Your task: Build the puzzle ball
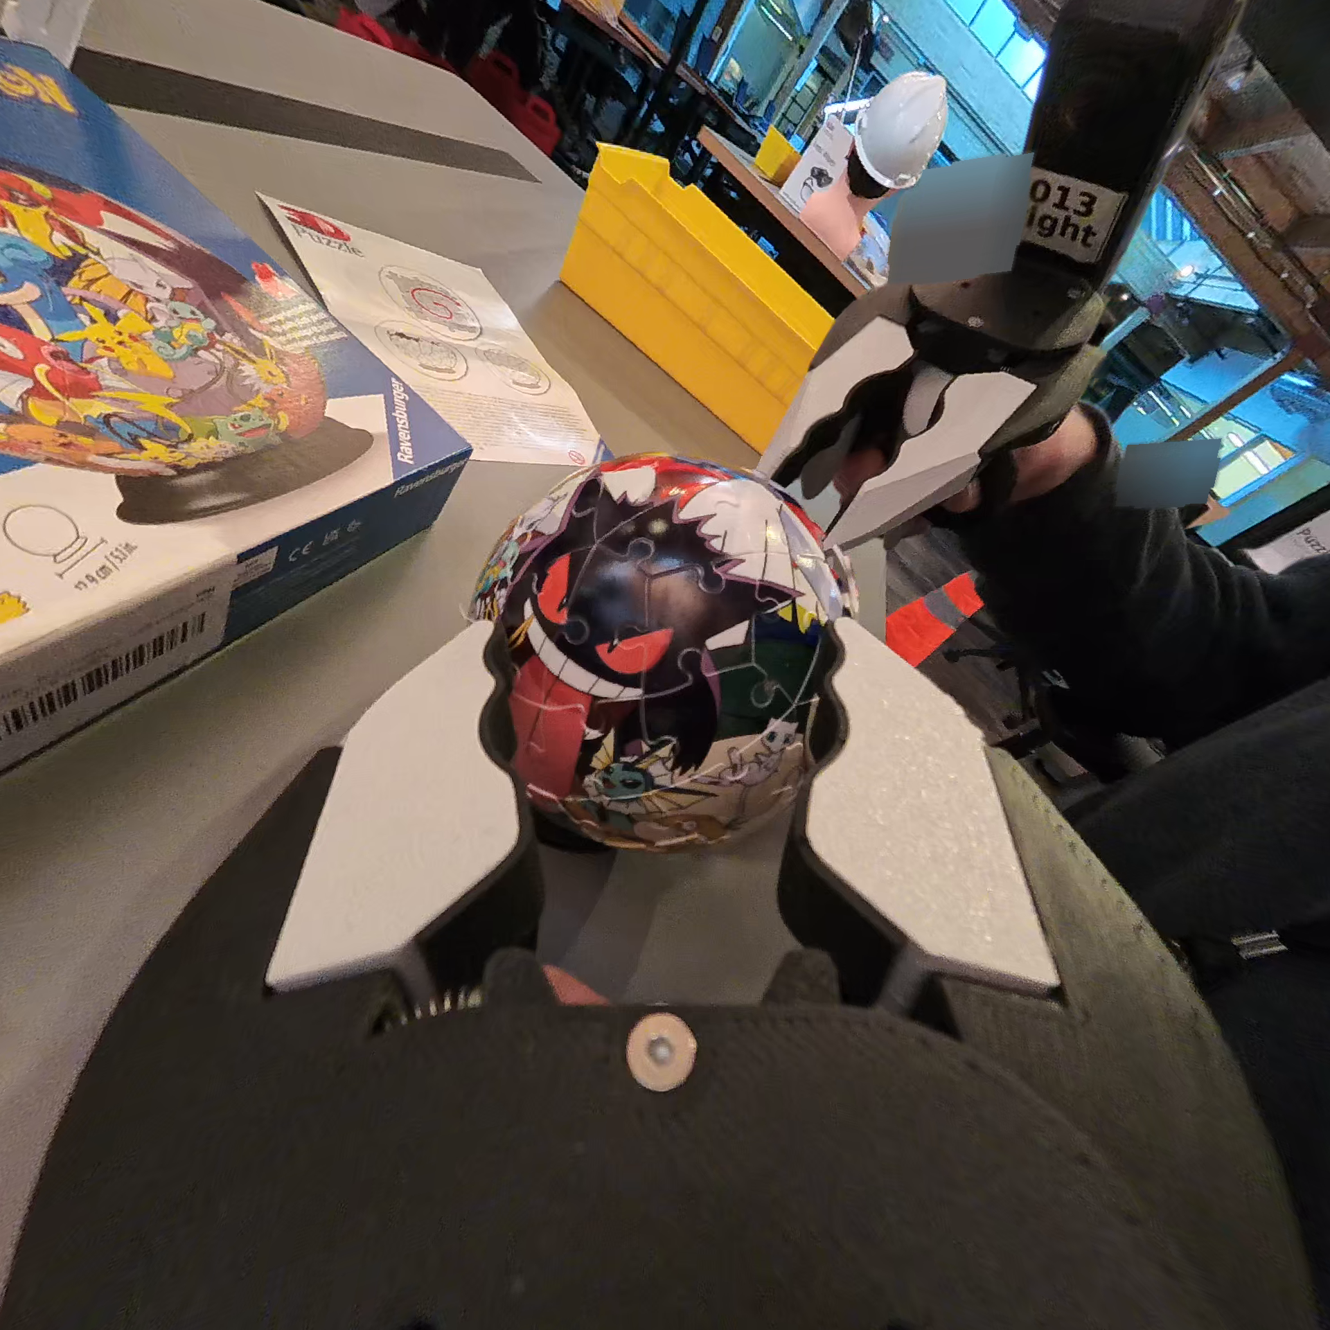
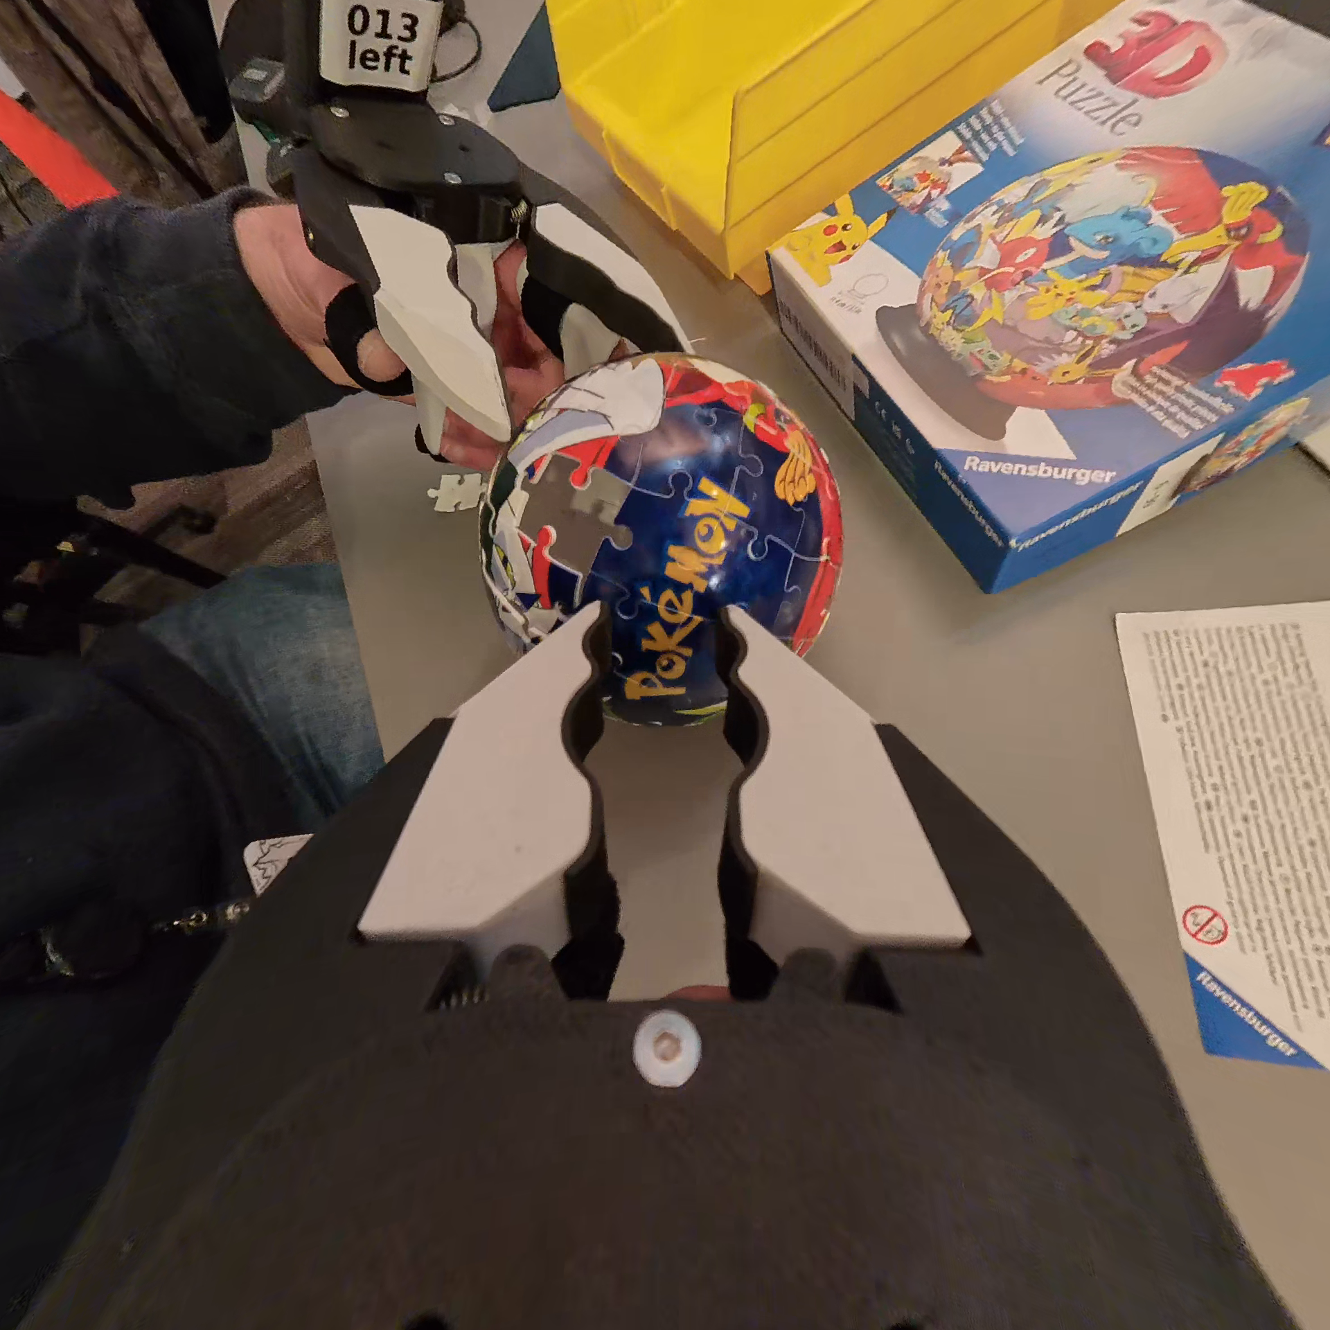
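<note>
The puzzle ball (image 1: 662, 648) is a glossy sphere of coloured cartoon pieces, low over the grey table (image 1: 504, 237). My left gripper (image 1: 666, 630) is shut on it, with both black pads against its sides. In the right wrist view the ball (image 2: 720, 518) shows a gap of missing pieces (image 2: 568, 511) on its left side, and the left gripper (image 2: 568, 381) holds it from behind. My right gripper (image 2: 662, 612) is open a little and empty, its tips at the ball's near side. It also shows in the left wrist view (image 1: 802, 504). A loose white piece (image 2: 457, 493) lies left of the ball.
The puzzle box (image 2: 1079, 324) lies right of the ball, with the yellow bin (image 2: 756, 108) behind it. An instruction sheet (image 2: 1238, 792) lies at the right. The box (image 1: 180, 432) and sheet (image 1: 432, 338) show on the left in the left wrist view. A person's legs (image 2: 252, 662) are at the table's left edge. The gap from one gripper's tips to the other's is roughly 8 cm.
</note>
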Action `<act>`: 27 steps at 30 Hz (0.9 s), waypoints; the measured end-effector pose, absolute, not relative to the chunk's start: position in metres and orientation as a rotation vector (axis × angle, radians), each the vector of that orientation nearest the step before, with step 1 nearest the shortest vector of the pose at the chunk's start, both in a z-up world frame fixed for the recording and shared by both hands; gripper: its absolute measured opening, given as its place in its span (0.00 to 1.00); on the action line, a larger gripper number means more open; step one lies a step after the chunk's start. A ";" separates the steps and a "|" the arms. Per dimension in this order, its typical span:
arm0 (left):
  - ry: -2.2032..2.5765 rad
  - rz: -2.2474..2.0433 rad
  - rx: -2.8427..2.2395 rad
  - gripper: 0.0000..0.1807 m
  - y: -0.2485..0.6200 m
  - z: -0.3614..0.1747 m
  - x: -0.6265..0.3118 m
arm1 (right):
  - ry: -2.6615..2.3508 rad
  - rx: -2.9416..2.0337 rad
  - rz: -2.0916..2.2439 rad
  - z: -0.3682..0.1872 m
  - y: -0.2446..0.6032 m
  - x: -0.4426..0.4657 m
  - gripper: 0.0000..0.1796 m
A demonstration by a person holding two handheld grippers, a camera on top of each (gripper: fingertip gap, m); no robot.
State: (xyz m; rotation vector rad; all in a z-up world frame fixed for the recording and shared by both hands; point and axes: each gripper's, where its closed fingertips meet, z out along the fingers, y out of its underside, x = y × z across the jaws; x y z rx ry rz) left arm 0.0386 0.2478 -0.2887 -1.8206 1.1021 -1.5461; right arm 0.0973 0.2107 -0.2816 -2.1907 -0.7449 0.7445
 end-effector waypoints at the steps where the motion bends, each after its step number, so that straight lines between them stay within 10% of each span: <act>1: 1.109 -1.541 -1.820 0.44 0.247 -0.289 0.038 | -0.755 -2.179 0.736 -0.280 0.212 0.097 0.15; 13: 1.540 -1.132 -1.607 0.60 0.238 -0.280 0.037 | -0.712 -2.034 0.790 -0.287 0.194 0.102 0.35; 27: 1.447 -1.224 -1.663 0.59 0.233 -0.302 0.045 | -0.677 -2.023 0.808 -0.293 0.202 0.094 0.34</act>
